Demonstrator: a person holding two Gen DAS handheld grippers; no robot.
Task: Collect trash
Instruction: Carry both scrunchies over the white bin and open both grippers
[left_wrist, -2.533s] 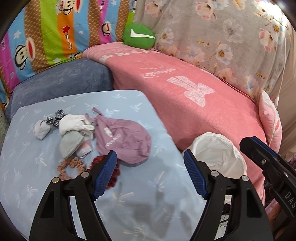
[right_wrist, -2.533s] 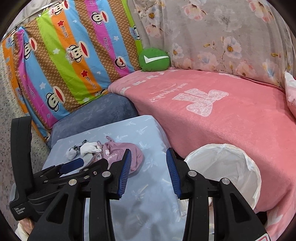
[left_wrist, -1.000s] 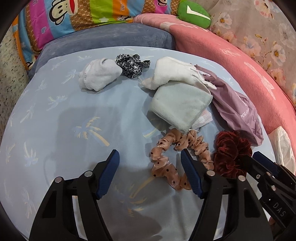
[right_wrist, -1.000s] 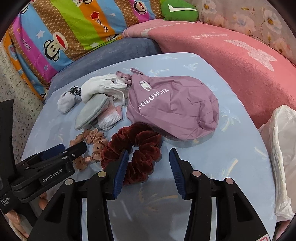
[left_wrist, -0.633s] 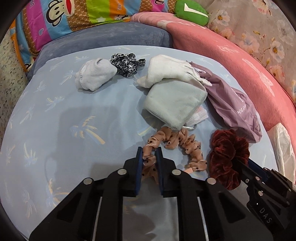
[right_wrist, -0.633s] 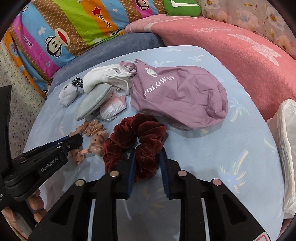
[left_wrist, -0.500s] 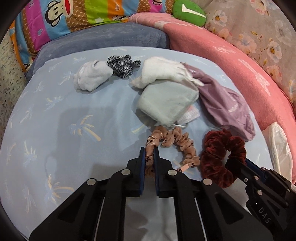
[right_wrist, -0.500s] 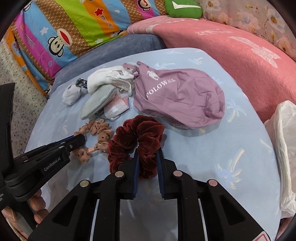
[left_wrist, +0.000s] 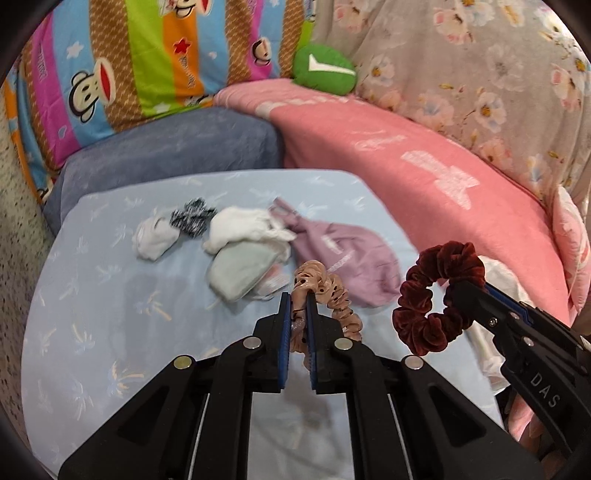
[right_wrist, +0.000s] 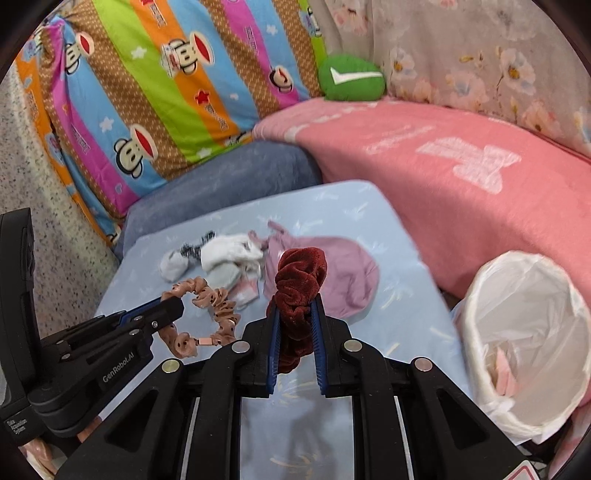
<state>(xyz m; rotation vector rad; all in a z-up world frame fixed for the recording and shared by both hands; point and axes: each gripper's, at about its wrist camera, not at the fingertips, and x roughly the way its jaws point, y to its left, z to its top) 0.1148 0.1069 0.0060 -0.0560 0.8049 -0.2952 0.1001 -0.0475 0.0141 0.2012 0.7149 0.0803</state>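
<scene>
My left gripper (left_wrist: 297, 301) is shut on a peach dotted scrunchie (left_wrist: 328, 291) and holds it above the light blue table (left_wrist: 110, 332); the scrunchie also shows in the right wrist view (right_wrist: 210, 306). My right gripper (right_wrist: 294, 308) is shut on a dark red velvet scrunchie (right_wrist: 299, 284), also lifted; it shows in the left wrist view (left_wrist: 432, 291). A bin lined with a white bag (right_wrist: 528, 332) stands right of the table, with a pink scrap inside.
On the table lie a mauve drawstring pouch (left_wrist: 343, 254), white socks (left_wrist: 240, 225), a pale green cloth (left_wrist: 240, 269), a small white sock (left_wrist: 151, 240) and a black-white scrunchie (left_wrist: 192, 216). A pink blanket sofa (left_wrist: 424, 170) and striped cushion (left_wrist: 129, 66) stand behind.
Both grippers closed on their scrunchies, then lifted them off the table and pulled back; the bin has come into the right wrist view.
</scene>
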